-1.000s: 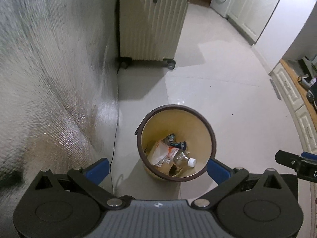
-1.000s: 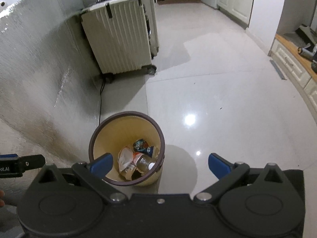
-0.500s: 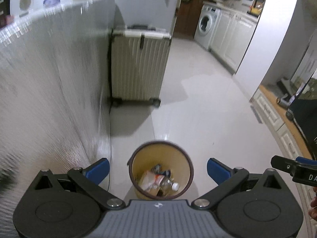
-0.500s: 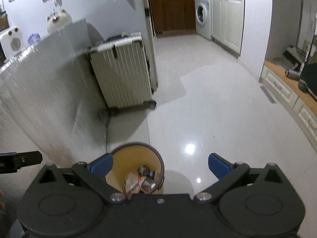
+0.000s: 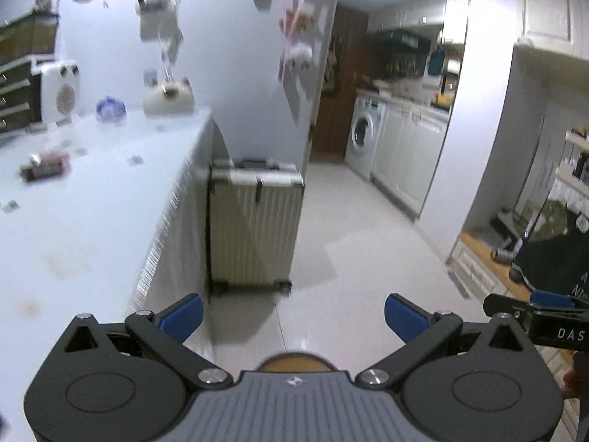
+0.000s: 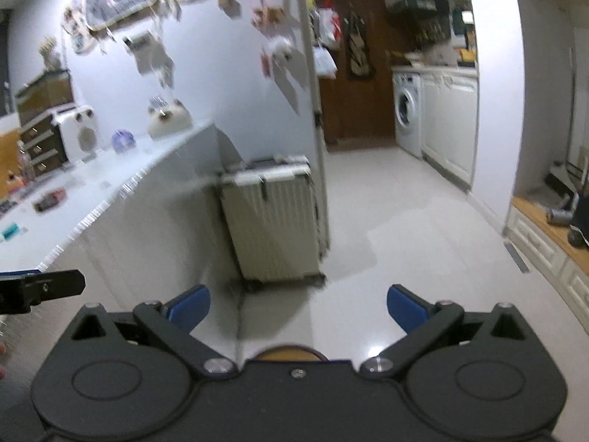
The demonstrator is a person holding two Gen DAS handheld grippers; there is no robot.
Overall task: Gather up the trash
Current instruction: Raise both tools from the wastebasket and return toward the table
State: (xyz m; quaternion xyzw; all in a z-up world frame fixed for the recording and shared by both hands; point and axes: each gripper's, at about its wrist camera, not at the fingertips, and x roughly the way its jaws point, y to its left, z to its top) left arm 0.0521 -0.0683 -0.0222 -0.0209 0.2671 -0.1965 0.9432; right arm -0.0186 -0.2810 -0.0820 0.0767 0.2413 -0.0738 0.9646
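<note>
The round tan trash bin with a dark rim is almost hidden under my left gripper body; only its far rim shows, also in the right wrist view. My left gripper is open and empty, high above the floor. My right gripper is open and empty too. Small wrappers lie on the white counter: a dark red one, also seen in the right wrist view, and a teal one. The right gripper's tip shows at the left view's right edge.
A white counter with a silvery side runs along the left. A cream ribbed suitcase stands on the floor beside it. A white heater, a washing machine and white cabinets are further back. Pale tiled floor lies ahead.
Both grippers have risen and tilted up from over the bin. The bin has slid down out of view and the counter top and room have come into sight.
</note>
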